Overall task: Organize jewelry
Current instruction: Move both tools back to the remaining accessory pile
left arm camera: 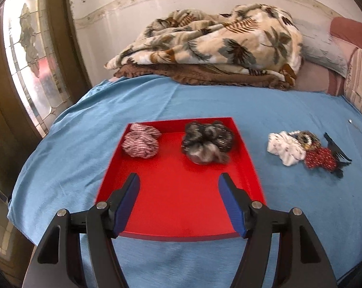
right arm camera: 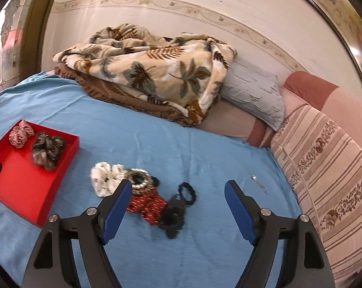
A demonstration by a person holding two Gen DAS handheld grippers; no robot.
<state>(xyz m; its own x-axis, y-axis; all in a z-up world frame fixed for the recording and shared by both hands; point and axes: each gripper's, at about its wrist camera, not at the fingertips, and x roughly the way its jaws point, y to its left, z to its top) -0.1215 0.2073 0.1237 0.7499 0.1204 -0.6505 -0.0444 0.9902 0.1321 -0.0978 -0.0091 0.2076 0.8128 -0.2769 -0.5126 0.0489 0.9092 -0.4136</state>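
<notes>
While you work over the bed [left arm camera: 156, 100], you have one blue sheet [right arm camera: 181, 144] spread flat across it as your whole working surface. Behind it runs a pale wall [right arm camera: 156, 24] with a patterned border strip, a leaded glass door [left arm camera: 29, 55] stands off to the left, and a framed mirror [right arm camera: 344, 24] hangs at the upper right in the right wrist view. Against the wall lies one leaf-print blanket [left arm camera: 217, 40] heaped on a brown one [left arm camera: 193, 74], with one grey pillow [right arm camera: 253, 91] beside it and a striped pink cushion [right arm camera: 325, 156] along the right side.

One red tray [left arm camera: 181, 216] sits on the sheet, and you have two scrunchies in it, both at its far end: one red-and-white striped scrunchie [left arm camera: 141, 139] in the left corner and one dark grey scrunchie [left arm camera: 208, 141] to its right, apart from each other.

To the right of the tray, on the bare sheet, lies the loose cluster: one white scrunchie [right arm camera: 104, 177], one gold beaded ring [right arm camera: 140, 182], one red patterned scrunchie [right arm camera: 149, 205], one black hair tie [right arm camera: 187, 192] and one black clip [right arm camera: 172, 216], all touching or overlapping. One small silvery piece [right arm camera: 254, 178] lies well apart to the right.

Your left claw [left arm camera: 178, 182] hangs over the near half of the tray, jaws wide, nothing between them. Your right claw [right arm camera: 178, 189] stands wide over the cluster, gripping nothing.
</notes>
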